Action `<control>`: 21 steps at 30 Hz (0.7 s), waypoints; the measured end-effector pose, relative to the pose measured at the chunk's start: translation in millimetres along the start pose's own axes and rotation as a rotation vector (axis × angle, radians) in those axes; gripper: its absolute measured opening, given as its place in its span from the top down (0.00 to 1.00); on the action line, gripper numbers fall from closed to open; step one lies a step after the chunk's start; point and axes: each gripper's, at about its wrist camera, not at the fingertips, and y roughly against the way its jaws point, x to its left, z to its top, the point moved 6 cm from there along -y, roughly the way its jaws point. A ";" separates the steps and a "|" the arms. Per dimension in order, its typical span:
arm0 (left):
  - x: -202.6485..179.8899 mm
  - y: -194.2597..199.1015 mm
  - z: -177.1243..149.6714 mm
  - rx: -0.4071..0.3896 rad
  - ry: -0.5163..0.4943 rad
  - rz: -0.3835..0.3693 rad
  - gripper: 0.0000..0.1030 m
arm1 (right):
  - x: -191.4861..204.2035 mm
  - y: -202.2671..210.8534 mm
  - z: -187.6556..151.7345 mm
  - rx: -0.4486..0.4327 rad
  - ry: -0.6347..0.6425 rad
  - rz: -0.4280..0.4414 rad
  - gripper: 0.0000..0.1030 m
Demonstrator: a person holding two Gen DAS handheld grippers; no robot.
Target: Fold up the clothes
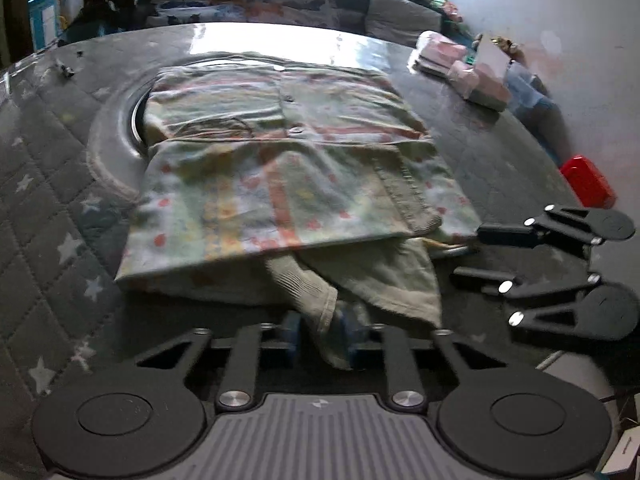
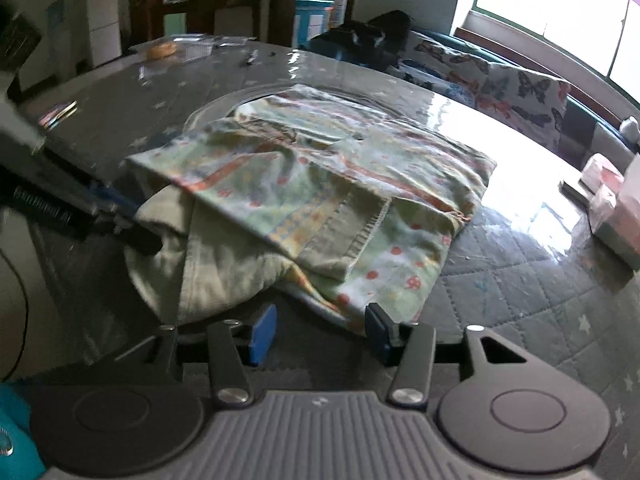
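Note:
A pale green patterned garment [image 1: 280, 168] lies partly folded on the grey quilted table [image 1: 48, 184]. Its plain green ribbed sleeve cuff [image 1: 316, 300] sticks out toward me. My left gripper [image 1: 320, 336] is shut on that cuff between its blue pads [image 1: 292, 332]. In the right wrist view the same garment [image 2: 320, 200] lies ahead, and my right gripper [image 2: 318, 332] is open with its blue pads [image 2: 262, 332] on either side of the garment's near corner, not closed on it. The right gripper also shows in the left wrist view [image 1: 468, 256]; the left gripper shows at the left of the right wrist view [image 2: 132, 224].
A round glass turntable [image 1: 116, 140] lies under the garment. A stack of pink and white folded items [image 1: 460, 68] sits at the table's far right. A red object [image 1: 588, 180] is at the right edge. A butterfly-print sofa [image 2: 500, 84] stands behind the table.

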 end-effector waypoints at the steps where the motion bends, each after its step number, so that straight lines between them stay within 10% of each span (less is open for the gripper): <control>1: -0.8 1.5 2.6 -0.004 -0.002 -0.008 0.88 | 2.2 0.1 -0.9 0.002 0.013 0.005 0.51; 16: 16.2 10.9 77.8 -0.072 0.085 -0.108 0.90 | 30.3 -11.8 26.2 -0.116 0.157 0.044 0.42; 19: 20.4 7.9 80.2 -0.070 0.093 -0.116 0.90 | 30.9 -13.5 36.8 -0.144 0.145 0.056 0.52; 21: 23.4 9.6 76.2 -0.075 0.080 -0.107 0.89 | 26.1 -15.3 43.8 -0.148 0.105 0.074 0.76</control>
